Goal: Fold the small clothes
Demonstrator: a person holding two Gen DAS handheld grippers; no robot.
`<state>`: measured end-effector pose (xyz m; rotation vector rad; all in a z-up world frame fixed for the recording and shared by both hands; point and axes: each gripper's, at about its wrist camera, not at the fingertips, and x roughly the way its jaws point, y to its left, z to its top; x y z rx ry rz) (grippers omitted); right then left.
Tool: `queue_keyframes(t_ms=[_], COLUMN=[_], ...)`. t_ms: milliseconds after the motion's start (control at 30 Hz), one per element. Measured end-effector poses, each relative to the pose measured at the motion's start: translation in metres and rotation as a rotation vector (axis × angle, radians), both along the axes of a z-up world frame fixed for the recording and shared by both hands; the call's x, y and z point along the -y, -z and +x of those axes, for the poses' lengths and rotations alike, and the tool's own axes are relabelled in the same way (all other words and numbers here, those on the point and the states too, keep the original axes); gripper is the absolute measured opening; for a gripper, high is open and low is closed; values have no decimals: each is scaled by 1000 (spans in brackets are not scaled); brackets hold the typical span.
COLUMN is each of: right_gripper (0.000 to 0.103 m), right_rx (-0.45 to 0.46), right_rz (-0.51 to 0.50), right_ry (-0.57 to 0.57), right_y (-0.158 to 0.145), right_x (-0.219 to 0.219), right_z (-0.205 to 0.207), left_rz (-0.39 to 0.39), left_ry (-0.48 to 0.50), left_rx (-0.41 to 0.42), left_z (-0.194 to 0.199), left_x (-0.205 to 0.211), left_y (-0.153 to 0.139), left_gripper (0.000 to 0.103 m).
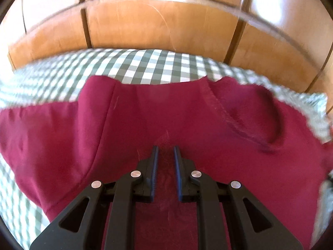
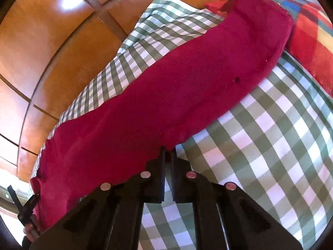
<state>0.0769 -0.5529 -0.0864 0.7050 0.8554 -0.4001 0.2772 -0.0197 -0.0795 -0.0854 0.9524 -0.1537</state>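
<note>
A dark red garment (image 1: 158, 120) lies spread on a green-and-white checked cloth (image 1: 145, 66). My left gripper (image 1: 165, 148) hovers over the garment's middle with its jaws a small gap apart and nothing between them. In the right wrist view the garment (image 2: 177, 95) runs as a long band from lower left to upper right. My right gripper (image 2: 168, 150) is shut on the garment's near edge. The left gripper (image 2: 25, 210) shows at the far lower left, at the garment's other end.
The checked cloth (image 2: 270, 145) covers a soft surface next to orange wooden panels (image 1: 158, 23). A red, yellow and blue patterned blanket (image 2: 310, 41) lies at the upper right beyond the garment.
</note>
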Motion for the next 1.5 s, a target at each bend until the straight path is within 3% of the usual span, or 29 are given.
queue_keyframes(t_ms=[33, 67, 100, 167, 300, 433, 533, 667, 833, 967, 1000, 1033, 1067, 1267, 1433, 1500], right_gripper=[5, 15, 21, 50, 58, 64, 69, 69, 70, 75, 75, 76, 77, 78, 80, 80], right_rx=[-1, -1, -4, -7, 15, 9, -4, -22, -39, -38, -35, -33, -32, -21, -16, -15], right_rz=[-5, -6, -18, -78, -156, -232, -289, -327, -454, -475, -469, -462, -460, -460, -450, -448], right_ry=[1, 5, 12, 35, -26, -259, -448, -599, -658, -647, -640, -636, -634, -625, -627, -627], right_y=[-2, -4, -8, -20, -43, -49, -43, -23, -6, 3, 6, 7, 6, 5, 6, 6], right_x=[-1, -2, -3, -12, -51, -142, -222, -301, -353, -355, -353, -352, -351, -353, -350, -350], right_z=[-1, -2, -3, -11, -17, -6, 8, 25, 39, 35, 35, 34, 35, 35, 35, 35], left_rz=[-43, -86, -102, -139, -136, -171, -184, -189, -168, -162, -164, -163, -165, -138, -36, 7], left_ry=[-8, -44, -65, -127, -310, -550, -628, -683, -698, -732, -738, -737, -727, -839, -875, -879], left_rx=[-6, -3, 4, 20, 19, 5, 3, 9, -7, 20, 23, 22, 23, 127, 28, 32], left_z=[-5, -14, -20, -36, -54, -62, -57, -42, -17, -7, -6, -4, -4, -59, -75, -74], left_x=[-11, -32, -44, -87, -181, -283, -329, -372, -388, -392, -393, -393, -392, -398, -400, -395], left_y=[-3, -7, -9, -15, -15, -8, -6, -4, 3, 8, 9, 10, 12, -11, 20, 17], left_gripper=[25, 38, 42, 42, 42, 42, 42, 42, 48, 45, 26, 14, 8, 7, 7, 9])
